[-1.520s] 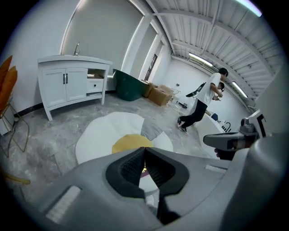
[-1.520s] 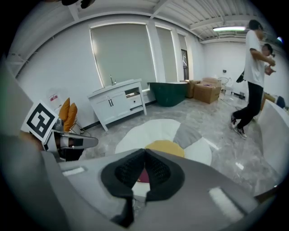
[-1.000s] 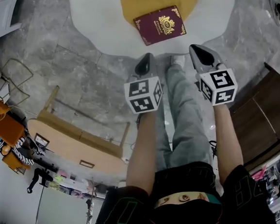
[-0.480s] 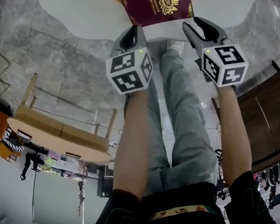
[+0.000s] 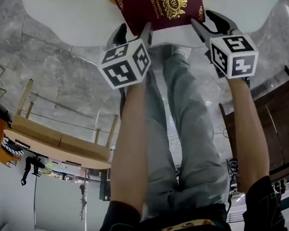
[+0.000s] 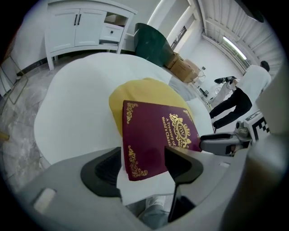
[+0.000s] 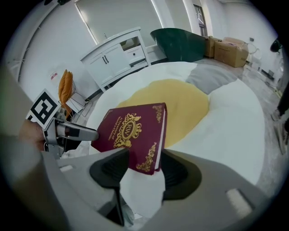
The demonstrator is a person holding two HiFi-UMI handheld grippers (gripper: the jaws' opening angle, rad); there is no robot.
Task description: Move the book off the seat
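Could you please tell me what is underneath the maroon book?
The book lies on the seat's yellow patch, its near corners over the white part. The surface directly beneath it is covered.

A closed maroon book [image 5: 159, 5] with gold crest and corner scrollwork lies flat, cover up, across the yellow centre and white rim of the egg-shaped seat [image 5: 68, 10]

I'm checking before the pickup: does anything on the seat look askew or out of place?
The maroon book lies askew on the white seat, partly over its yellow centre, with one corner close to the seat's near edge. Nothing looks spilled or damaged.
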